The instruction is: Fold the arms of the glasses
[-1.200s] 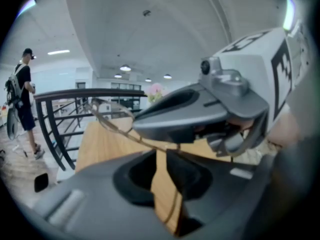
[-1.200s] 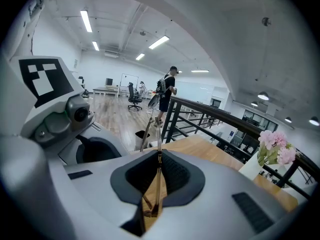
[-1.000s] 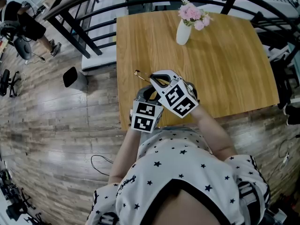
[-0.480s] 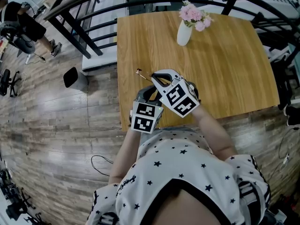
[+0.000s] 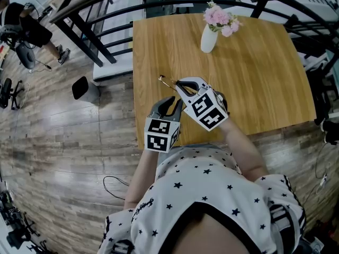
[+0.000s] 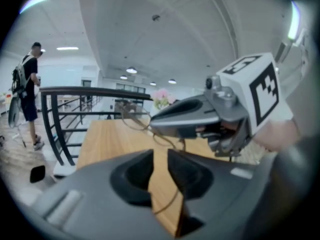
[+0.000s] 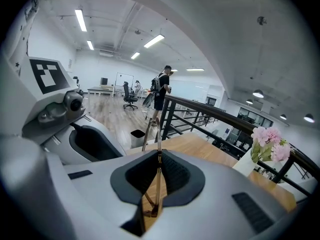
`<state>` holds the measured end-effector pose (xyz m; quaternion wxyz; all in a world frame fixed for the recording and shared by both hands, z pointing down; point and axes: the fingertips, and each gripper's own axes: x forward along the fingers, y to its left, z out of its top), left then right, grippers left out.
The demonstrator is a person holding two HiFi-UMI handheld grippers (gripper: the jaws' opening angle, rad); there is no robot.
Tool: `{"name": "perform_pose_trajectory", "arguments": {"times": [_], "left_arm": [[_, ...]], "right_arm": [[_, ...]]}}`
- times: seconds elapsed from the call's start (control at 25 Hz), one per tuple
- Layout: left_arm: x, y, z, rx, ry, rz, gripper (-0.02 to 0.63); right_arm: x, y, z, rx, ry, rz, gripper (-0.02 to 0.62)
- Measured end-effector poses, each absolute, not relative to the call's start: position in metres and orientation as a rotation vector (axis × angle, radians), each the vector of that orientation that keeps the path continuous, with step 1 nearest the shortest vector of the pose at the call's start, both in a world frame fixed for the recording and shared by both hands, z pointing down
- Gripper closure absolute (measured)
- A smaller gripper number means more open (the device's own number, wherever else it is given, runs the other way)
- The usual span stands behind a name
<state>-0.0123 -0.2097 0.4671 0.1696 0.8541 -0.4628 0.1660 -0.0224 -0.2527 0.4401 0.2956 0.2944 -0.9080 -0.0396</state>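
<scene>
While one thin gold arm of the glasses [image 6: 136, 119] runs back into the gap of the left tool [image 6: 160, 155] instead of lying across the lenses, the folding looks begun but not finished. That arm seems to be the one in hand; whether the other arm is already folded cannot be told, since the frame shows almost edge-on.

Nearest the person, the left tool [image 5: 172, 100] has its jaws slightly apart and opening. The wire arm passes between them, and bare wood shows on either side of it, so the pads do not appear to press on it. Just beyond, the right tool [image 5: 179, 83] has its jaws together on the glasses [image 7: 158, 139], pinching the wire frame low in the pads while the rest rises past the tips.

Seen from the head, the glasses [image 5: 167, 81] stick out from the right tool's tips, held off the wooden surface [image 5: 254, 73]. They are well apart from the vase of pink flowers [image 5: 209, 36], on the person's side of it and to its left.
</scene>
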Motion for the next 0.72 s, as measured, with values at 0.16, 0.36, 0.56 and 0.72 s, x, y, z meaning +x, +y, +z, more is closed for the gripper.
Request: {"name": "perform_pose_trajectory", "arguments": {"times": [0.16,0.36,0.56,0.72], "left_arm": [[-0.019,-0.209,0.466,2.409,-1.337,0.426,0.522],[-0.032,-0.207,0.465,2.368,-1.388,0.373,0.512],[-0.040,-0.205,0.470,2.336,-1.392,0.346,0.475],[-0.042,-0.201,0.471,2.331,-1.385,0.313,0.446]], "right_arm": [[-0.014,-0.260,0.439,0.812,-2.407,-0.099,0.575],[-0.006,-0.267,0.433,0.848,-2.404,-0.096,0.575],[0.000,-0.274,0.430,0.877,-2.412,-0.093,0.575],[0.004,-0.279,0.425,0.895,-2.413,-0.103,0.575]]}}
